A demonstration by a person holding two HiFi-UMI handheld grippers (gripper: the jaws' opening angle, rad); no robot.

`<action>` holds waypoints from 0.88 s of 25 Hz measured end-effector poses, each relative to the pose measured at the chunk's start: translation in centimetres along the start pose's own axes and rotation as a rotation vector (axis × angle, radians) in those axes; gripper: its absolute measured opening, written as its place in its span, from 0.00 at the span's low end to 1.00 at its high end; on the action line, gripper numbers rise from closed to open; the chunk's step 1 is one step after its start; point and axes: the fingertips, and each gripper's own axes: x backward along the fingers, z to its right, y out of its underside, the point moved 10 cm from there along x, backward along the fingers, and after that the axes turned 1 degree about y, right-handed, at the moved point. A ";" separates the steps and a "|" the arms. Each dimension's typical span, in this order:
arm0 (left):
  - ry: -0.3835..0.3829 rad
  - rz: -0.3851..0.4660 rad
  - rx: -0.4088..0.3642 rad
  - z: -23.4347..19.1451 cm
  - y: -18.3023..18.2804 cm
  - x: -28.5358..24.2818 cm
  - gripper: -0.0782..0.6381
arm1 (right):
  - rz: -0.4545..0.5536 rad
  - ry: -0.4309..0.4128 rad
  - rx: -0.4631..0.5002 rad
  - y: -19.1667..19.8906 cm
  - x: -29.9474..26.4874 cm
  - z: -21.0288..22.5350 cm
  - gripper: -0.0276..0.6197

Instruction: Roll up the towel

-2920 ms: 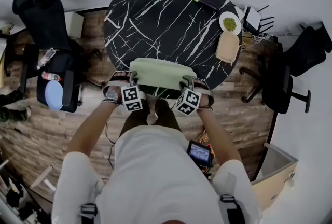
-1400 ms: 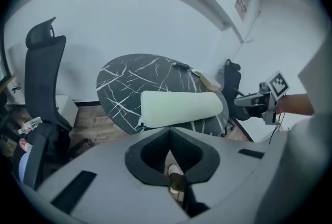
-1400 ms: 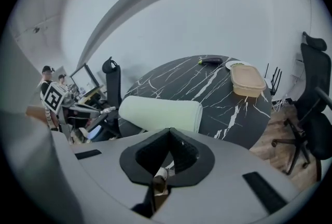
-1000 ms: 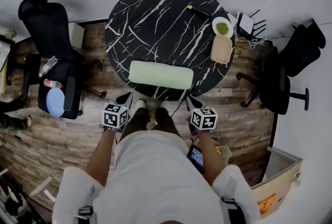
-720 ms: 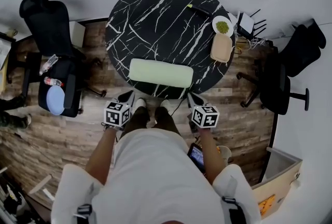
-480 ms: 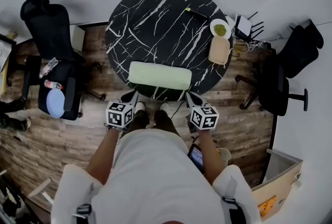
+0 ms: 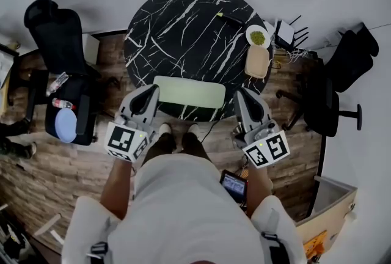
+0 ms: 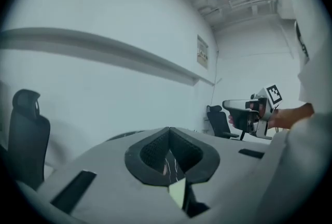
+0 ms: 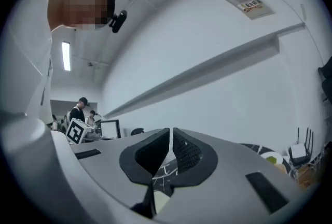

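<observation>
A round black table (image 7: 183, 24) with thin white lines stands on a wooden floor (image 7: 67, 168). A pale green towel (image 7: 189, 91), rolled up long, lies on it at the edge near the person. At the right edge sit a small white plate (image 7: 257, 36) with something green on it and, just beside it, a light brown board (image 7: 257, 62). A thin dark stick (image 7: 232, 18) with a yellow tip lies near them.

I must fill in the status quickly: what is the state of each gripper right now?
Left gripper: closed, holding nothing.
Right gripper: closed, holding nothing.
</observation>
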 end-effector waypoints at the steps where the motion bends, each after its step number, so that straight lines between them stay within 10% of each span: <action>1: -0.002 0.043 -0.031 0.3 -1.8 0.2 0.11 | 0.029 -0.001 0.022 -1.4 -0.3 -0.6 0.04; 11: 0.052 0.272 -0.126 1.0 -11.0 4.7 0.11 | 0.144 -0.001 0.240 -8.4 0.4 -4.7 0.04; 22: 0.050 0.217 -0.111 1.3 -9.7 3.7 0.11 | 0.097 0.011 0.245 -6.8 0.2 -4.6 0.03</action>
